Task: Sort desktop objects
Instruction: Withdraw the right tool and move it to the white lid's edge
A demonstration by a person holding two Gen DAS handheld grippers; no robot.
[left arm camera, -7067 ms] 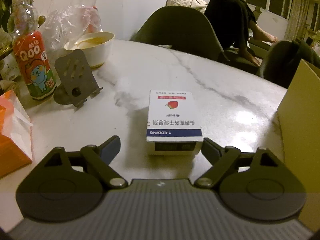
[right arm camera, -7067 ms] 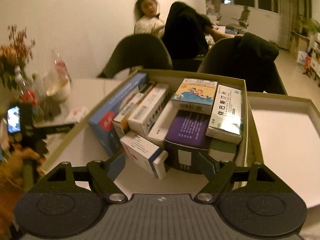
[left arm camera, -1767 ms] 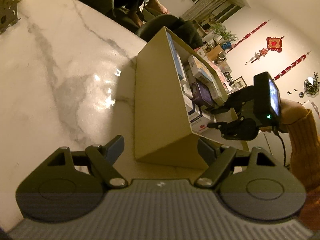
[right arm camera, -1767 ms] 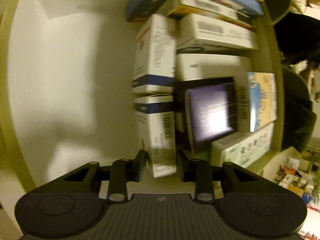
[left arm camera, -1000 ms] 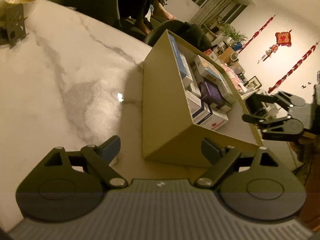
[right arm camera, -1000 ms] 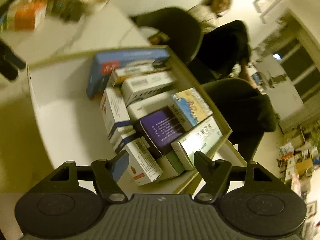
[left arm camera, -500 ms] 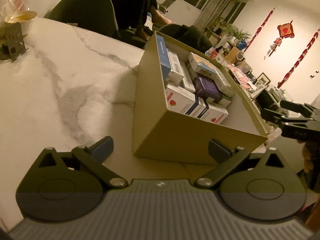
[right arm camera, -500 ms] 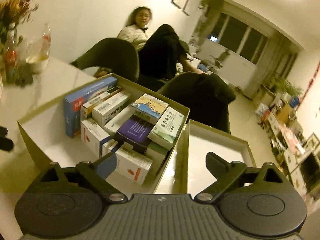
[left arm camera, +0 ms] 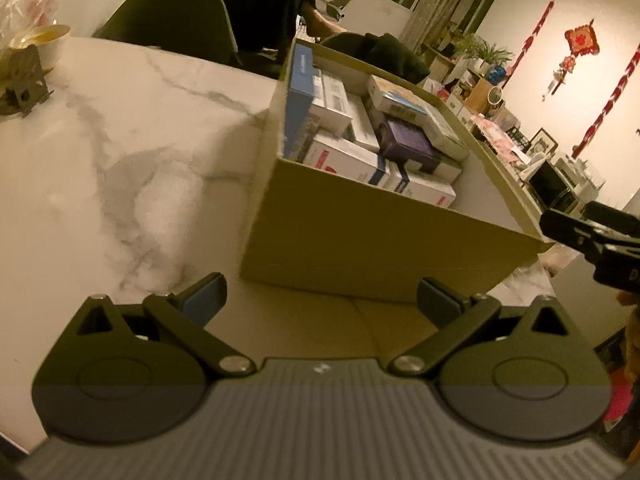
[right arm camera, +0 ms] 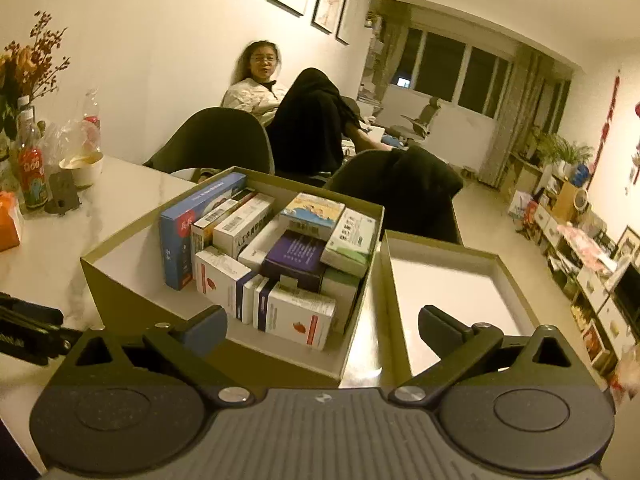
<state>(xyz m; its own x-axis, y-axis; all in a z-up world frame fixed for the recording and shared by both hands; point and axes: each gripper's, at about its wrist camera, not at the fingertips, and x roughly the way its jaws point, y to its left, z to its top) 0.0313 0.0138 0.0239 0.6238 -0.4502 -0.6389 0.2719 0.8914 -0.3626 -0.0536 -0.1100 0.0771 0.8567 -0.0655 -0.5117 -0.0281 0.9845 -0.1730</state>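
Observation:
A tan cardboard box [right arm camera: 120, 280] stands on the marble table [left arm camera: 120, 152] and holds several medicine boxes, among them a purple one [right arm camera: 294, 258] and a tall blue one [right arm camera: 180, 236]. It also shows in the left wrist view [left arm camera: 380, 240]. My left gripper [left arm camera: 320, 300] is open and empty, just in front of the box's near wall. My right gripper [right arm camera: 320, 326] is open and empty, above the box's near right corner. The right gripper shows at the right edge of the left wrist view [left arm camera: 592, 236].
The box's empty lid [right arm camera: 452, 280] lies to its right. A bowl [right arm camera: 84, 166], a bottle [right arm camera: 32, 172], a metal phone stand [right arm camera: 62, 192] and an orange pack [right arm camera: 8, 224] stand at the table's far left. Chairs [right arm camera: 216, 144] and a seated person [right arm camera: 260, 80] are behind.
Both grippers have drawn back and levelled out. The right gripper let go of a white medicine box inside the cardboard box and opened. The left view now looks more into the box.

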